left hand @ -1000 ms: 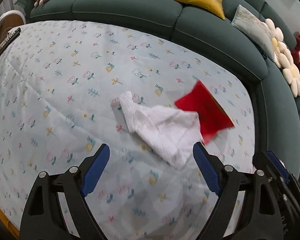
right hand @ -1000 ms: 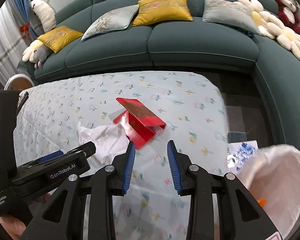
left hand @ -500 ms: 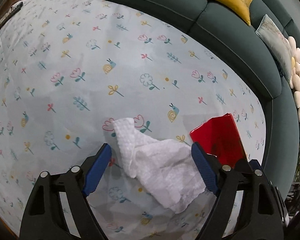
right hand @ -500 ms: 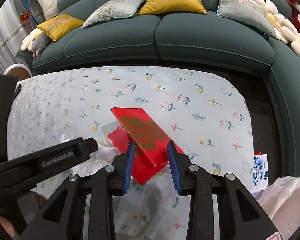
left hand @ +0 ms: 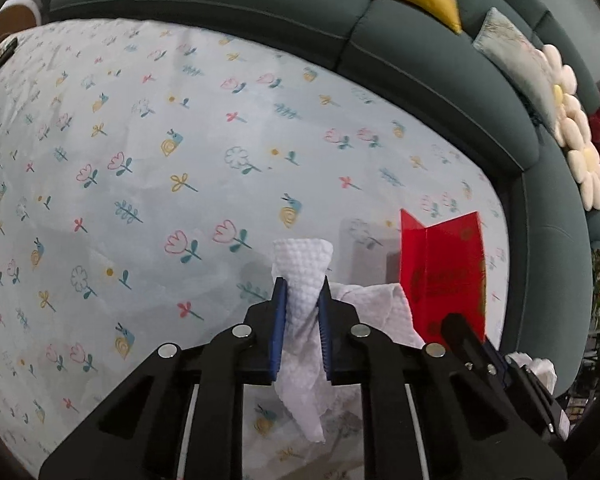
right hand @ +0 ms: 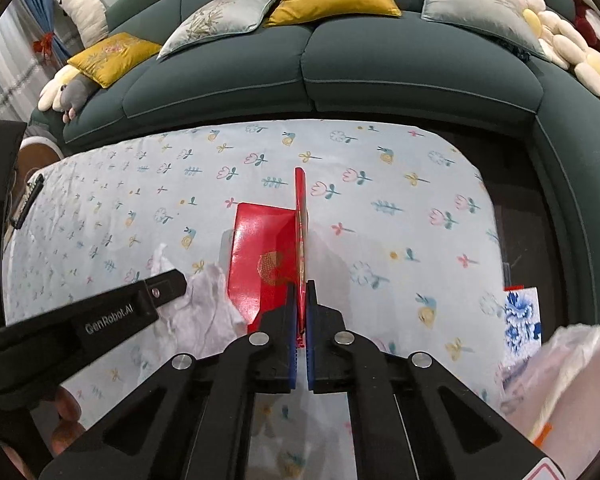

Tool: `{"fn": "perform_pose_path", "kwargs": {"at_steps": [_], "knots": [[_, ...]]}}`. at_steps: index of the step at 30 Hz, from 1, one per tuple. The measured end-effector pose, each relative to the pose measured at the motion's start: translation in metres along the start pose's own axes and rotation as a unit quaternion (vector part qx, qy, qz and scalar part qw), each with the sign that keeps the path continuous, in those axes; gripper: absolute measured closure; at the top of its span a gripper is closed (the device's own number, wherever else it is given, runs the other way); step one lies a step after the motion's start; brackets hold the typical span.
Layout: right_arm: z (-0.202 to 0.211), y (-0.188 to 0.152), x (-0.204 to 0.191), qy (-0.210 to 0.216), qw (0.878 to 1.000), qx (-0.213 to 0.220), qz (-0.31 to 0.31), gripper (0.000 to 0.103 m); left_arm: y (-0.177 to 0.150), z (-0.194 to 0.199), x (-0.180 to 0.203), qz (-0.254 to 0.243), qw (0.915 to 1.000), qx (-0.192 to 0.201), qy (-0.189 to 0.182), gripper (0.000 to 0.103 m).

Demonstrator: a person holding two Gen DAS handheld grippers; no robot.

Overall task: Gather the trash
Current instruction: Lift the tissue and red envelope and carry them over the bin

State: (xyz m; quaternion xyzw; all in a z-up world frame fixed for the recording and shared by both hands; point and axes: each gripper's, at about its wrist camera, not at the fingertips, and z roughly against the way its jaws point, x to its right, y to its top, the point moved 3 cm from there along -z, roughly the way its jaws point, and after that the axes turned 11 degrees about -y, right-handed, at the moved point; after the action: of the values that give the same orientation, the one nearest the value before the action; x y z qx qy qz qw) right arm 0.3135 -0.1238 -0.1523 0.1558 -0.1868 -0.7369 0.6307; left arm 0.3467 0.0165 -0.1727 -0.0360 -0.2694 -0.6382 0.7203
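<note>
My left gripper (left hand: 302,294) is shut on a crumpled white paper towel (left hand: 302,264), which bunches between the blue pads and hangs below them. The towel also shows in the right wrist view (right hand: 204,304), partly behind the left gripper's body. My right gripper (right hand: 300,286) is shut on the raised flap of a folded red card (right hand: 260,256), held edge-on between the pads. The red card stands to the right of the towel in the left wrist view (left hand: 440,268). Both lie on the floral tablecloth (left hand: 140,168).
A dark green sofa (right hand: 340,64) with yellow and grey cushions wraps the table's far and right sides. A white plastic bag (right hand: 568,376) and a blue-patterned white card (right hand: 522,316) sit at the table's right front. A dark remote-like object (right hand: 26,200) lies at the left edge.
My left gripper has closed from wide open onto the paper towel. My right gripper has moved in and closed onto the red card's flap, which now stands upright.
</note>
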Motion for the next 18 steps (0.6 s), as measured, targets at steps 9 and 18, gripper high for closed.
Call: {"fn": "perform_pose_path", "kwargs": {"at_steps": [9,18], "knots": [[0.055,-0.014,0.042,-0.010,0.999,0.026,-0.040,0.100,-0.022,0.040,0.053,-0.048,0.9984,0.018,-0.023,0.089],[0.117,-0.038,0.119,-0.047,0.993,0.060,-0.091,0.100,-0.065,0.078,0.128,-0.123,0.9908,0.031,-0.046,0.089]]}}
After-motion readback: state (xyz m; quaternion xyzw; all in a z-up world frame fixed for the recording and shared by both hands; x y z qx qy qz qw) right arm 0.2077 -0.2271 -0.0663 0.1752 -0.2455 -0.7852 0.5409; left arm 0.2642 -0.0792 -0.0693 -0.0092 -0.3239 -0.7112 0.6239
